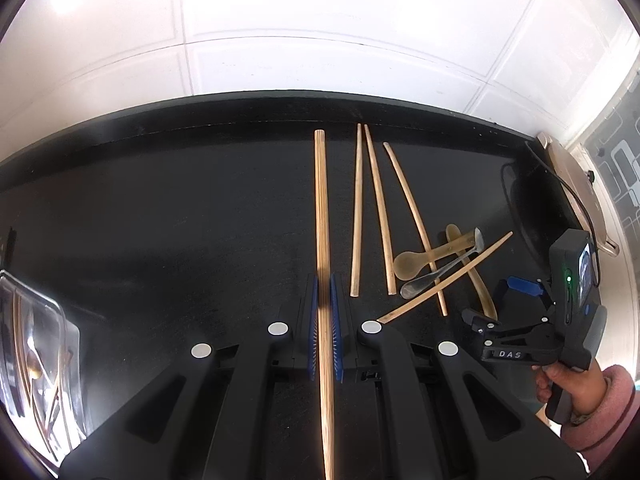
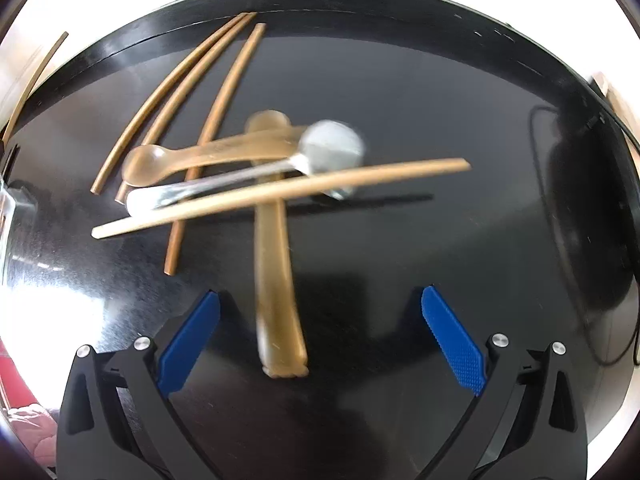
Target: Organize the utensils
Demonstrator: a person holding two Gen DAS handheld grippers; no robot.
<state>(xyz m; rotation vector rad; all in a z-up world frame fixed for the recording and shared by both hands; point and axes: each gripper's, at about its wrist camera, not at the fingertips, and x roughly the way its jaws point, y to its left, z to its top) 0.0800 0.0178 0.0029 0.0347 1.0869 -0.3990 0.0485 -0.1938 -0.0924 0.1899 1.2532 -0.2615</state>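
Observation:
My left gripper (image 1: 325, 300) is shut on a long wooden chopstick (image 1: 321, 208) that points away over the black table (image 1: 160, 208). To its right lie loose chopsticks (image 1: 356, 208) and a crossed pile: an amber spoon (image 1: 424, 258), a metal spoon (image 2: 248, 178), one chopstick (image 2: 280, 196) across them, and a second amber spoon (image 2: 276, 300). My right gripper (image 2: 320, 296) is open just above the table, blue pads (image 2: 452, 344) wide apart. That second spoon's handle end lies between them, untouched. The left wrist view shows the right gripper (image 1: 496, 300) over the pile.
A clear plastic tray (image 1: 60, 320) holding several utensils stands at the table's left edge. A dark round appliance (image 1: 536, 208) with a cord (image 2: 540, 184) sits at the right. A white tiled wall (image 1: 320, 40) backs the table. A hand in a pink sleeve (image 1: 592, 400) holds the right gripper.

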